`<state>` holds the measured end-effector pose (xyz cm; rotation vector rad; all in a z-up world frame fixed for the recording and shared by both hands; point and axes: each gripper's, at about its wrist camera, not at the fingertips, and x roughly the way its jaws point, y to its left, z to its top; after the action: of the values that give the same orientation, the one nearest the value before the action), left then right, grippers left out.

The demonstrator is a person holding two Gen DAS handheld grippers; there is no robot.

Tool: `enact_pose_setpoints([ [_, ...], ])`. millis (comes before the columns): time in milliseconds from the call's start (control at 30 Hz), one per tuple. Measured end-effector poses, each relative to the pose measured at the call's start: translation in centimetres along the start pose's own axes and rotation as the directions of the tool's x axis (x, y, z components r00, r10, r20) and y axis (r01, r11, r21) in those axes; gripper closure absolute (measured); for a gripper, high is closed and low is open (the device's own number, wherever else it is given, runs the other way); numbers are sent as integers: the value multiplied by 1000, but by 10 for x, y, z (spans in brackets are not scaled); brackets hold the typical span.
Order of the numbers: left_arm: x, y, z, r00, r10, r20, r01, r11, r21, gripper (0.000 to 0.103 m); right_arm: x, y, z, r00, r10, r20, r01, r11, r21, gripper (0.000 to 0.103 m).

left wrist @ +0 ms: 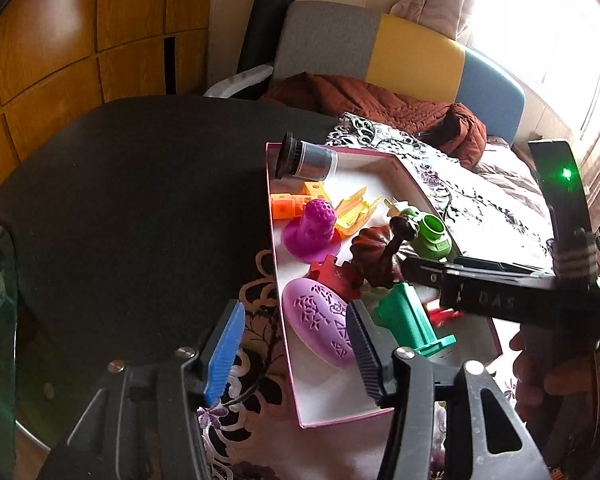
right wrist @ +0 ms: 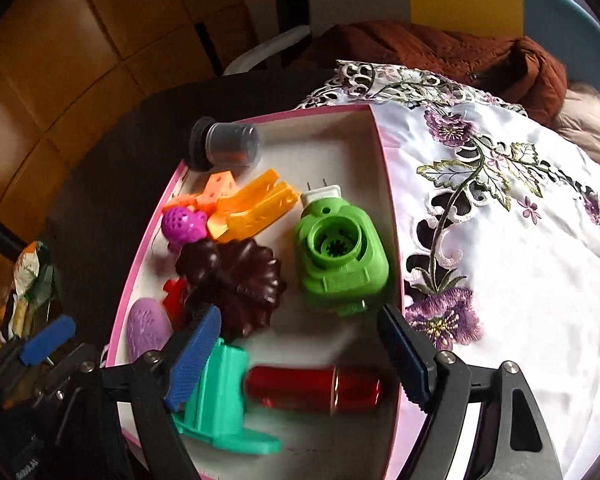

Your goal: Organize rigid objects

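The right claw (right wrist: 296, 356) stands wide open and holds nothing, poised over the near end of a pink-edged box (right wrist: 388, 184) on the tabletop (right wrist: 520, 260); a red tube (right wrist: 314, 394) lies on the box floor between and just below its fingers, long axis crosswise from one finger toward the other, touching neither pad. Beside the claw's left finger a teal bracket (right wrist: 220, 396) lies with its flat foot toward the camera, and ahead of the claw sit a green plug-in piece (right wrist: 340, 256), prongs pointing away, and a dark brown fluted piece (right wrist: 240, 280). The left claw (left wrist: 296, 354) is about half open and empty, straddling the box's near left wall, with a purple oval pad (left wrist: 320, 324) just ahead between its fingers, long axis slanting away to the left.
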<state>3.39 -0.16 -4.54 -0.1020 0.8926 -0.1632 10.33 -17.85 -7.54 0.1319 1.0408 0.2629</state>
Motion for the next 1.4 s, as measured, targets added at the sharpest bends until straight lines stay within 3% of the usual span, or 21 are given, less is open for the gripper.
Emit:
enact_pose_setpoints([
  [300, -9, -1, 1, 1000, 14, 25, -14, 1000, 2, 47, -7, 5, -9, 1000, 11, 19, -11, 1000, 7, 17],
  [467, -20, -3, 2, 997, 26, 66, -26, 1000, -1, 43, -25, 8, -18, 996, -17, 84, 17, 1000, 1, 10],
  [700, -37, -11, 2, 989, 87, 117, -88, 996, 3, 42, -57, 16, -33, 965, -155, 212, 160, 987, -10, 7],
  [867, -44, -17, 1, 974, 182, 131, -181, 983, -18, 34, -74, 20, -48, 934, -222, 279, 227, 974, 13, 7],
  [1233, -56, -22, -5, 962, 206, 178, -203, 978, -38, 34, -91, 29, -54, 909, -247, 335, 254, 967, 22, 7],
  [1400, -59, -24, -6, 956, 208, 208, -208, 978, -23, 34, -91, 31, -53, 910, -247, 332, 254, 967, 25, 7],
])
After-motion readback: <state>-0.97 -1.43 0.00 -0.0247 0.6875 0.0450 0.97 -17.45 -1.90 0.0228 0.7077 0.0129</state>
